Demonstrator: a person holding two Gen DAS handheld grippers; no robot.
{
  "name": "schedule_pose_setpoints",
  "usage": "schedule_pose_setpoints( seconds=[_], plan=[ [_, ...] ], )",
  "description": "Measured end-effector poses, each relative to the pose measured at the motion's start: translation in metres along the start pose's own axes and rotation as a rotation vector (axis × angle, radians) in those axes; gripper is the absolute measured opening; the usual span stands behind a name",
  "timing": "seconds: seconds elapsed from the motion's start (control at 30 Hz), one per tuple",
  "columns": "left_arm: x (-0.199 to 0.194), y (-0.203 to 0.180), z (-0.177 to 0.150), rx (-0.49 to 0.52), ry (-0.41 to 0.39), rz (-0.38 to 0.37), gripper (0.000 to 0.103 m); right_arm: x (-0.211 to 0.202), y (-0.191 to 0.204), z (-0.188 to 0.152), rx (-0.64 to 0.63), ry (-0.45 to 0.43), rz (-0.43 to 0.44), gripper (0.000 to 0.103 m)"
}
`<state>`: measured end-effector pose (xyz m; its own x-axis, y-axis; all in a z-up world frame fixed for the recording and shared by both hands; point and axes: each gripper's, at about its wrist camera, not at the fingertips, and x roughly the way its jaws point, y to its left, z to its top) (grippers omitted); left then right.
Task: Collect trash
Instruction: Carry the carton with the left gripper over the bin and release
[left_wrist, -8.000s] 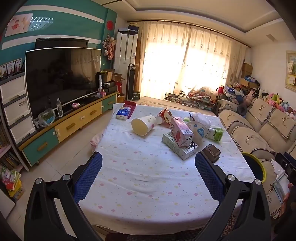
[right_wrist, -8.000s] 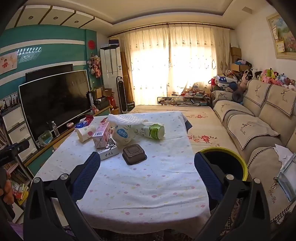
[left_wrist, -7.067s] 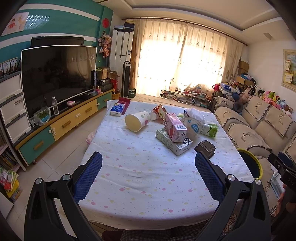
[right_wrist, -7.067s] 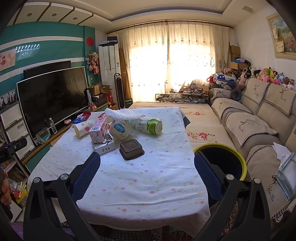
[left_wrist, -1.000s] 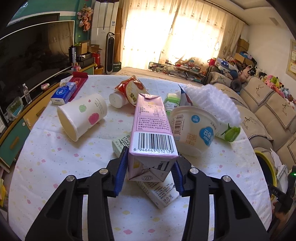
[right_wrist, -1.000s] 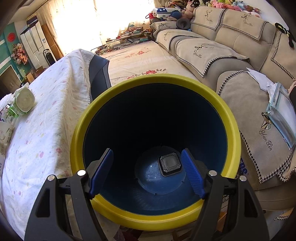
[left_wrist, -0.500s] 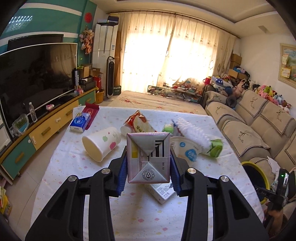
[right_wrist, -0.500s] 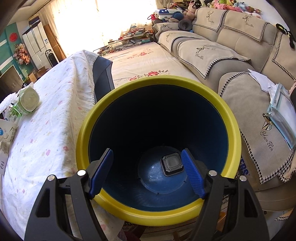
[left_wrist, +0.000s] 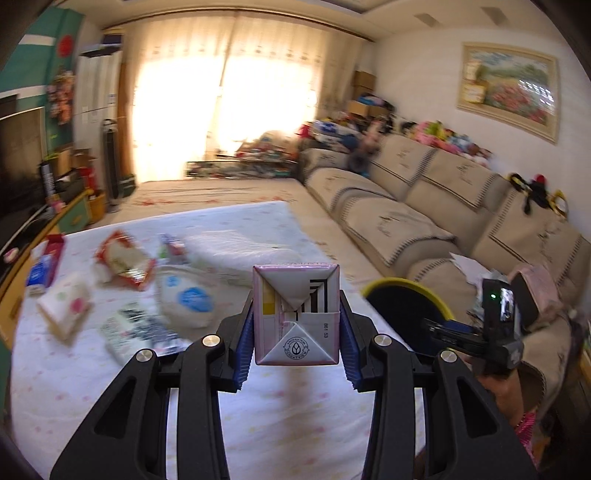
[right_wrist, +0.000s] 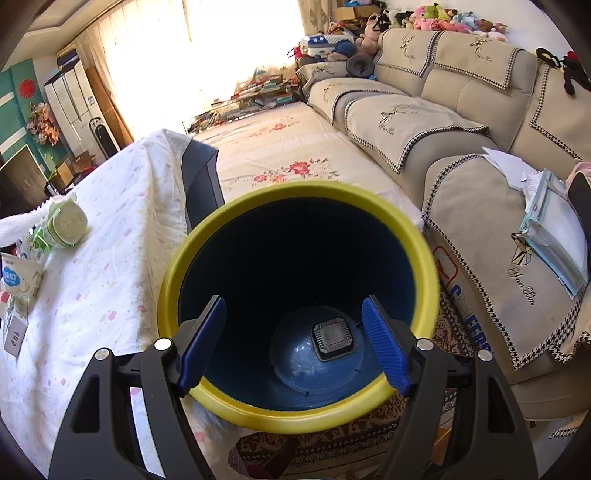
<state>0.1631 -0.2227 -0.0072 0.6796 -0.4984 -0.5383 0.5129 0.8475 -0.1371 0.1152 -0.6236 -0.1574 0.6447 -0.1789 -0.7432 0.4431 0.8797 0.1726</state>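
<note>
blurred: trash on the table (left_wrist: 122, 373), maybe cups and wrappers | hidden: bin (left_wrist: 402, 291) behind right gripper (left_wrist: 476, 332)

A table (left_wrist: 280, 413) under a white dotted cloth carries the trash: a paper cup (left_wrist: 64, 306) on its side, a red snack bag (left_wrist: 123, 260), a white tub (left_wrist: 186, 301), a flat box (left_wrist: 142, 334), a blue pack (left_wrist: 40, 271) and a green-labelled bottle (right_wrist: 61, 225). Beside the table, a yellow-rimmed bin (right_wrist: 295, 417) stands on the patterned rug (right_wrist: 373, 428).

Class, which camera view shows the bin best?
The right wrist view: the bin fills the frame, its inside and a dark tray at the bottom visible. The left wrist view shows only part of its yellow rim.
</note>
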Motion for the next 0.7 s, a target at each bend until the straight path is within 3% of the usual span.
schedule_pose_setpoints(
  seconds=[0.13,0.3,0.5,0.7],
  plan=[
    [0.035,-0.046,0.009,0.071,0.034,-0.086,0.04,-0.014,-0.015,0.004,0.025,-0.034,-0.014,0.072],
    [0.093,-0.097,0.01,0.122,0.139,-0.199,0.04,-0.036,-0.038,0.007,0.062,-0.088,-0.047,0.072],
    [0.165,-0.144,-0.002,0.177,0.24,-0.236,0.04,-0.057,-0.068,0.009,0.104,-0.134,-0.093,0.074],
    [0.223,-0.176,-0.012,0.23,0.3,-0.226,0.04,-0.059,-0.089,0.008,0.14,-0.129,-0.108,0.075]
  ],
)
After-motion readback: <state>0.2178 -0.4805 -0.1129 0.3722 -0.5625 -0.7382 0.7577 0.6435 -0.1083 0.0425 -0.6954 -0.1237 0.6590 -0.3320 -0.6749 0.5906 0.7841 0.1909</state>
